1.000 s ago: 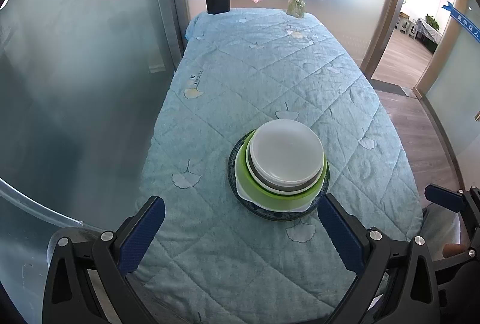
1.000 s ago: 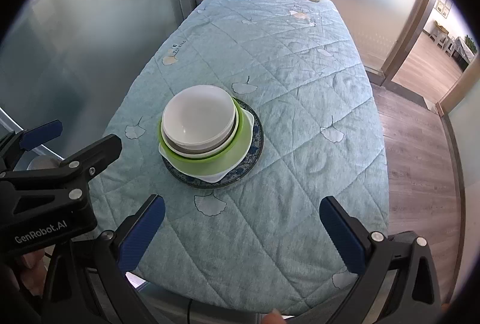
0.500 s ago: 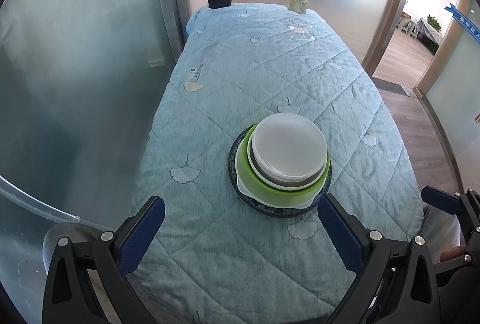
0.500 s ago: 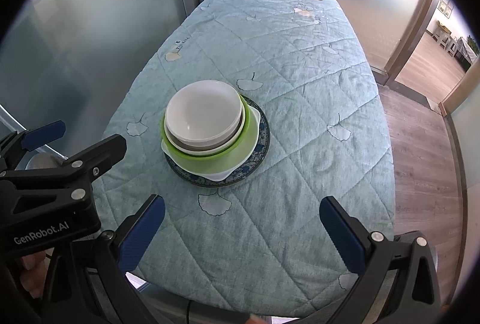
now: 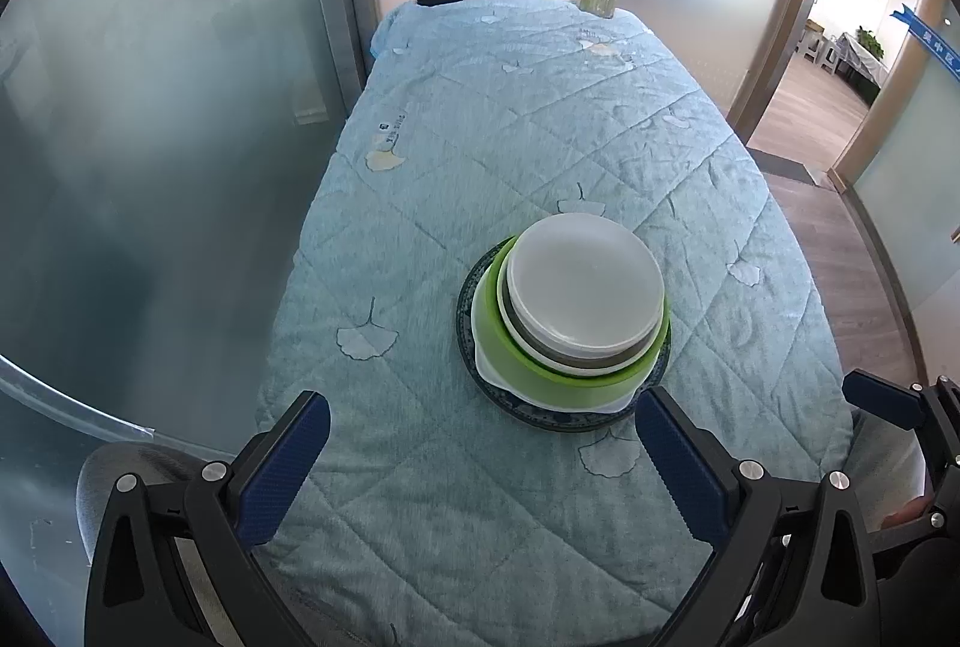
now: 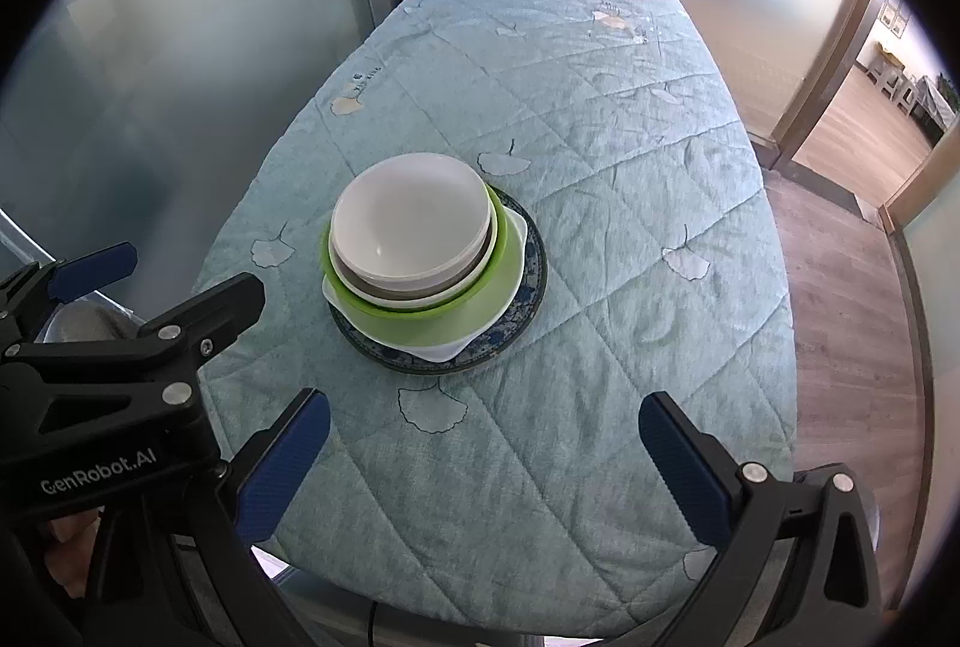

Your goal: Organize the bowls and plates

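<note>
Left gripper [image 5: 480,458] and right gripper [image 6: 483,458] fingers spread wide, empty.

A worktop [image 5: 540,119] draped in a quilted teal cloth [image 6: 600,119] stands beside frosted glass walls [image 5: 150,107]; a doorway [image 5: 840,65] right of the worktop shows wood flooring [image 6: 852,299].

Plate [image 5: 480,383]: dark blue patterned, flat on the tablecloth, bottom of the stack.
White dish [image 6: 516,227]: on the plate.
Green bowl [image 5: 540,377]: nested in it.
Top bowl [image 6: 408,221]: white, upright, empty, over a grey-rimmed one.
</note>
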`<move>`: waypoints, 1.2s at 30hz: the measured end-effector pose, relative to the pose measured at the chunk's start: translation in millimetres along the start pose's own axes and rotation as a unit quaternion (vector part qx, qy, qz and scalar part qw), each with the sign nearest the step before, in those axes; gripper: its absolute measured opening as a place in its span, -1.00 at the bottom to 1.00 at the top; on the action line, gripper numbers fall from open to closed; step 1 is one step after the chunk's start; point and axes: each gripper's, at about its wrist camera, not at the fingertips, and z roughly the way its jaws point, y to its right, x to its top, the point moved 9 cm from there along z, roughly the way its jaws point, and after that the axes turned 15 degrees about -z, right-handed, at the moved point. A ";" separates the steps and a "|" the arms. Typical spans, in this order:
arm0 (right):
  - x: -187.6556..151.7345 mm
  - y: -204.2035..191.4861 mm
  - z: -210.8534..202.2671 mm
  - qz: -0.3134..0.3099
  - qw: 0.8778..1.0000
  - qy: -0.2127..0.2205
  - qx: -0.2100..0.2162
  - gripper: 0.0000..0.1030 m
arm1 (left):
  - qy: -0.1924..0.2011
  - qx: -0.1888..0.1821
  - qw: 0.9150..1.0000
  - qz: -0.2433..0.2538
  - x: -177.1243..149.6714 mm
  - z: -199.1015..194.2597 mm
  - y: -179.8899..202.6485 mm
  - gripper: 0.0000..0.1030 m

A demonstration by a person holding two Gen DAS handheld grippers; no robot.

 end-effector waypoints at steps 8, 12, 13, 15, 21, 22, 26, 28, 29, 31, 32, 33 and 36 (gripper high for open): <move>0.5 -2.1 5.9 0.001 1.000 -0.005 0.003 0.99 | -0.007 0.001 1.000 -0.002 -0.3 10.0 -1.0 0.99; 0.5 -1.3 8.3 -0.001 1.000 -0.009 0.003 0.99 | -0.009 0.002 1.000 -0.001 -0.7 11.4 -0.8 0.99; 0.5 -1.4 8.1 -0.001 1.000 -0.010 0.003 0.99 | -0.009 0.002 1.000 -0.001 -0.9 12.4 -1.1 0.99; 0.7 -1.5 7.9 -0.002 1.000 -0.011 0.002 0.99 | -0.010 0.002 1.000 -0.001 -1.1 12.2 -0.9 0.99; -0.3 -0.8 9.3 -0.003 1.000 -0.013 0.001 0.99 | -0.011 0.002 1.000 0.000 -2.8 14.4 -0.3 0.99; -0.5 -0.1 9.2 -0.003 1.000 -0.012 0.001 0.99 | -0.012 0.002 1.000 0.000 -3.4 14.8 0.0 0.99; -2.1 1.0 9.5 -0.004 1.000 -0.012 0.000 0.99 | -0.012 0.002 1.000 0.000 -4.3 14.0 0.1 0.99; -2.2 1.1 9.5 -0.004 1.000 -0.013 -0.001 0.99 | -0.012 0.002 1.000 0.000 -4.3 13.7 0.2 0.99; -2.3 1.3 9.4 -0.004 1.000 -0.013 -0.001 0.99 | -0.012 0.001 1.000 0.001 -4.2 13.4 0.3 0.99; -2.4 1.5 8.8 -0.004 1.000 -0.012 -0.001 0.99 | -0.012 0.001 1.000 0.001 -4.8 12.9 0.3 0.99; -2.5 1.4 9.0 -0.004 1.000 -0.013 -0.001 0.99 | -0.012 0.001 1.000 0.001 -4.7 13.1 0.3 0.99; -2.6 1.5 9.1 -0.005 1.000 -0.013 -0.001 0.99 | -0.012 0.001 1.000 0.001 -4.5 13.0 0.4 0.99; -2.8 1.2 9.4 -0.004 1.000 -0.013 0.000 0.99 | -0.013 0.002 1.000 0.001 -4.6 13.1 0.4 0.99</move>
